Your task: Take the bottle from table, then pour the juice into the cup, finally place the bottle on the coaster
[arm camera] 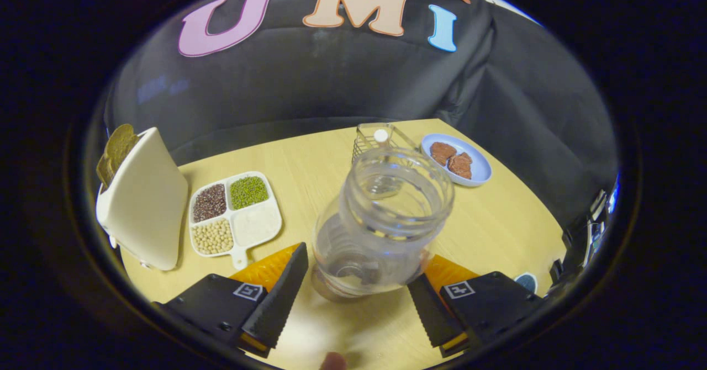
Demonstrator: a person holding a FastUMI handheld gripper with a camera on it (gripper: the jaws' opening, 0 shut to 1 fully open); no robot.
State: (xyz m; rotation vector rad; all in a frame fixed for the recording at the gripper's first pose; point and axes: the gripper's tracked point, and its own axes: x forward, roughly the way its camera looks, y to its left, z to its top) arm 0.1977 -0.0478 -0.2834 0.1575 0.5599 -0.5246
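Note:
A clear plastic bottle stands upright on the wooden table, its wide mouth open and uncapped, and it looks empty. A dark round patch shows under its base; I cannot tell whether it is the coaster. My gripper is open, with the bottle's lower body between the fingers. The left fingertip stands just off the bottle's side. The right fingertip is at its other side. Beyond the bottle is a clear ribbed cup with a small white round piece at it.
A white toaster with bread stands at the left. Next to it lies a white four-part tray of beans and grains. A blue plate with brown pieces sits beside the cup. A small dark disc lies past the right finger.

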